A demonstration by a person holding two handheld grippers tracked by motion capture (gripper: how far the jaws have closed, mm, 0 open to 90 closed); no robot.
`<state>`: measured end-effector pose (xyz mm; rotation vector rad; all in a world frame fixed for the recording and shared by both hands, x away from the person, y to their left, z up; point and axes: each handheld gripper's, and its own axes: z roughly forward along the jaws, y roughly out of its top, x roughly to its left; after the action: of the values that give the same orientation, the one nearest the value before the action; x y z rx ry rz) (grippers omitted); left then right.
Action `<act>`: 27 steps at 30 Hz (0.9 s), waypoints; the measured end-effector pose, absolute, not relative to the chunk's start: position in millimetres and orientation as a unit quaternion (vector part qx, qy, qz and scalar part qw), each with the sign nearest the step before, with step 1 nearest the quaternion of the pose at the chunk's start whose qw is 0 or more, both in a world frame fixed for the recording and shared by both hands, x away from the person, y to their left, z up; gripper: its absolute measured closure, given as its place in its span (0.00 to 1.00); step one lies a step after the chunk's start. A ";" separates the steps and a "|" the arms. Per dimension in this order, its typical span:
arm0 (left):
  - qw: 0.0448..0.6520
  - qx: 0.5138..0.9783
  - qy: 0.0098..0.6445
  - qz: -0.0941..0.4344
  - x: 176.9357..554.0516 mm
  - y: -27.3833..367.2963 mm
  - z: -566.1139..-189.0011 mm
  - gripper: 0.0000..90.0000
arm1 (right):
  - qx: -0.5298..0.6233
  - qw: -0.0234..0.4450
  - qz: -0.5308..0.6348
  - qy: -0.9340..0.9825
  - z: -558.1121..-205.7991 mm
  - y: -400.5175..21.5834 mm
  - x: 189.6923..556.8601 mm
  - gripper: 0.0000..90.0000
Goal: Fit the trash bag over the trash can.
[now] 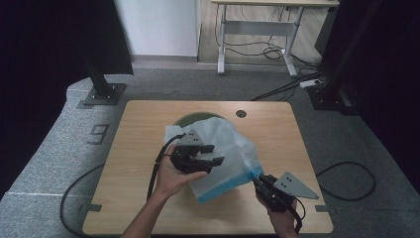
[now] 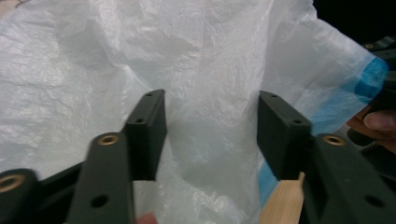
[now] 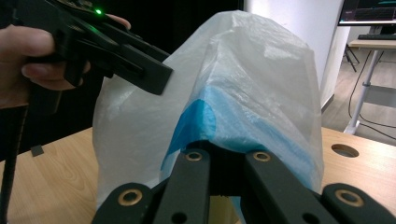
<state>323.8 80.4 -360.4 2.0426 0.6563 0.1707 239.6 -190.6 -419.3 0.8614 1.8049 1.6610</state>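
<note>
Clearly the work in hand centres on the white plastic bag (image 1: 220, 148), which stands puffed up near the middle of the desk (image 1: 138, 198), its blue-banded edge (image 1: 233, 184) turned toward the person's side. Behind the bag, at its far edge, a dark green round thing (image 1: 190, 118) peeks out, though what it is I cannot tell. The right hand-held gripper (image 1: 258, 181) sits at the bag's near right corner with its jaws together, clamped on the blue band; the right gripper view shows the blue plastic (image 3: 219, 126) gathered right at the closed jaw tips. That grip seems meant to anchor the bag's mouth so the thin film does not slide or collapse while the other hand works. The left hand-held gripper (image 1: 212, 155) hovers over the bag's near left flank, jaws apart, and in the left gripper view the crinkled white film (image 2: 210, 93) lies beyond and between the two pads (image 2: 149, 130) without being pinched. Judging from this, the left one is lining up to take a second hold on the bag, opposite the right one, so the mouth can be pulled wide or the bag lifted evenly. The loose, slippery plastic may slip from a shallow bite.
</note>
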 end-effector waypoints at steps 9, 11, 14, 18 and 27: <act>0.500 0.820 0.274 0.050 325.6 85.5 -360.6 0.88 | 0.323 0.267 0.614 0.669 -421.0 -193.3 239.8 0.99; 0.514 0.811 0.275 0.049 325.4 89.9 -358.0 0.91 | 0.326 0.268 0.612 0.669 -422.3 -195.0 240.7 0.99; 0.536 0.797 0.277 0.041 326.1 97.1 -354.1 0.96 | 0.330 0.267 0.606 0.672 -424.0 -196.7 242.3 0.99; 0.542 0.792 0.280 0.033 329.2 103.3 -351.1 1.00 | 0.333 0.265 0.604 0.674 -425.1 -196.7 243.6 0.99; 0.571 0.763 0.300 0.041 334.6 122.6 -345.8 1.00 | 0.333 0.269 0.594 0.681 -427.6 -195.8 245.5 0.99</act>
<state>334.6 122.6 -345.8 1.7889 0.7049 0.0952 245.5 -195.8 -427.6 0.8976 1.8371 1.6013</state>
